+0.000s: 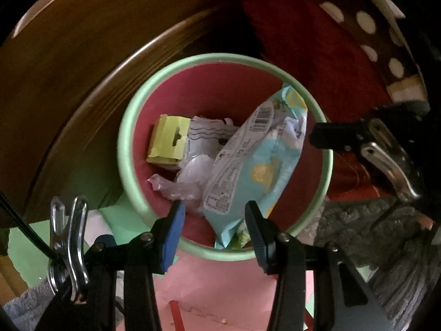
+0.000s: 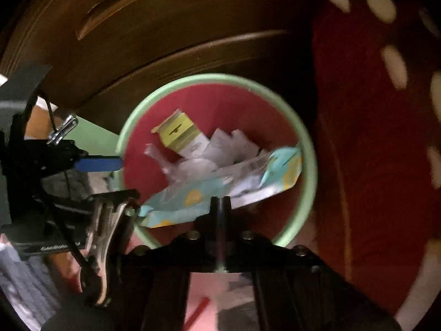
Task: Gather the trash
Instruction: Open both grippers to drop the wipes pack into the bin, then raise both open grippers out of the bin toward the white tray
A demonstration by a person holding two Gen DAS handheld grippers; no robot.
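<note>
Fingers of the left gripper (image 1: pixel 215 229), nearest in the left wrist view: two black arms standing partly apart, a blue pad on the left one, nothing pressed between them; the lower end of a pale blue wrapper (image 1: pixel 248 165) shows in the gap but lies down inside the bin. Metal spring clip (image 1: pixel 70 245) with a black cord, fixed at the left of that gripper.

Right gripper (image 2: pixel 220 202), nearest in the right wrist view: fingers brought together into one narrow dark post, empty, poised above the bin's near rim.

Floor (image 1: pixel 220 289) below: pink mat with a pale green piece beside it; grey knitted fabric (image 1: pixel 372 220) to the right.

Bin (image 1: pixel 129 138): round, mint-green rim, red inner wall, open top, directly under both grippers.

Contents, all trash resting inside:
- pale blue wrapper with yellow spots, leaning from near rim to right wall; barcode and blocks of small print, not legible.
- crumpled clear plastic (image 1: pixel 187 182), left of the wrapper.
- yellow-green carton (image 1: pixel 168 143) with a hang-hole tab, against the left wall.
- white paper (image 1: pixel 209 132) with wavy black lines.

Beyond the bin: brown wooden furniture (image 1: pixel 82 55), and red cloth with a dark, white-dotted border (image 1: pixel 366 22).
</note>
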